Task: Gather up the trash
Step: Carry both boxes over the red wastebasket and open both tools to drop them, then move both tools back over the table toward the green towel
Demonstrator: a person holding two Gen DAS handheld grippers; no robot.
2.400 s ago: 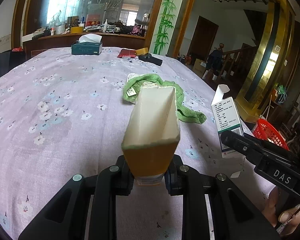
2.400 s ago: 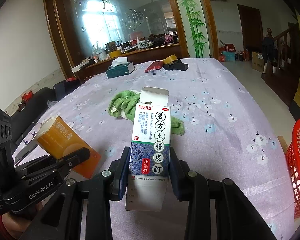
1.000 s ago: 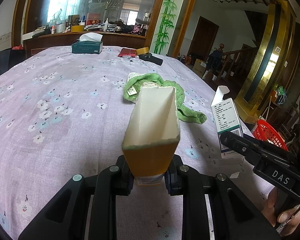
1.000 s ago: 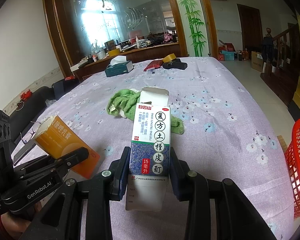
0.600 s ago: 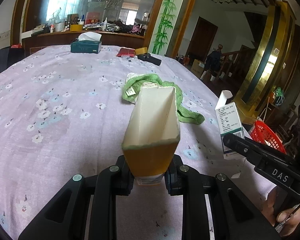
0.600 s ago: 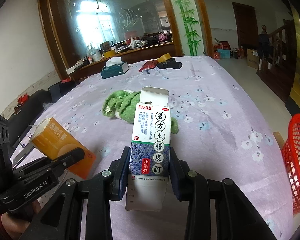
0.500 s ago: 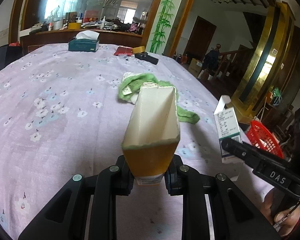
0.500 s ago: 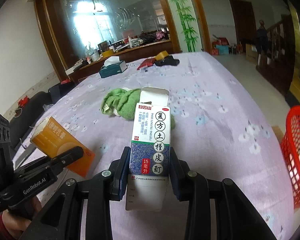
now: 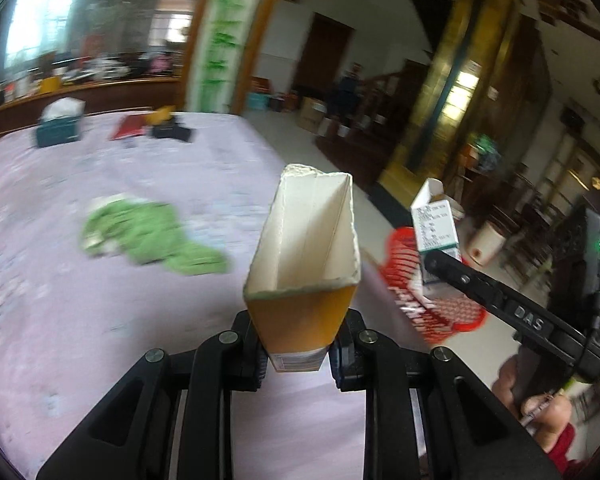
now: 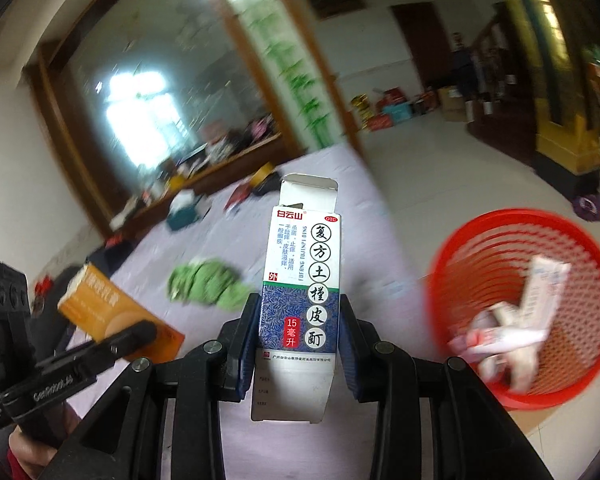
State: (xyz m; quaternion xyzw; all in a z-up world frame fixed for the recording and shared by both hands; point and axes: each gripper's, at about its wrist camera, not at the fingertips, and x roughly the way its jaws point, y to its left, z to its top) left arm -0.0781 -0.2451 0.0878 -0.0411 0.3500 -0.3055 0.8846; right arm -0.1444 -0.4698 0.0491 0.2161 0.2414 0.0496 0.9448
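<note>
My left gripper [image 9: 298,354] is shut on an empty orange carton [image 9: 306,268], its torn open end pointing away from me. My right gripper [image 10: 298,346] is shut on a white and blue medicine box [image 10: 302,292] with its top flap open. Both are lifted above the purple flowered tablecloth [image 9: 100,300] near its right edge. The red mesh basket [image 10: 520,304] stands on the floor to the right, with crumpled packaging [image 10: 512,328] inside. In the left wrist view the right gripper [image 9: 440,264] with the medicine box [image 9: 434,228] hangs over the red basket [image 9: 432,296].
A green cloth [image 9: 148,236] lies on the tablecloth. A teal tissue box [image 9: 58,130], a red item [image 9: 128,128] and a dark object [image 9: 172,130] sit at the far end. A hand [image 9: 540,412] holds the right gripper's handle. Tiled floor [image 10: 460,176] lies beyond the table's right edge.
Both grippers have swung to the right with their boxes, and the views rolled. The red basket has come much closer and lies more fully in view. The grips have not changed.
</note>
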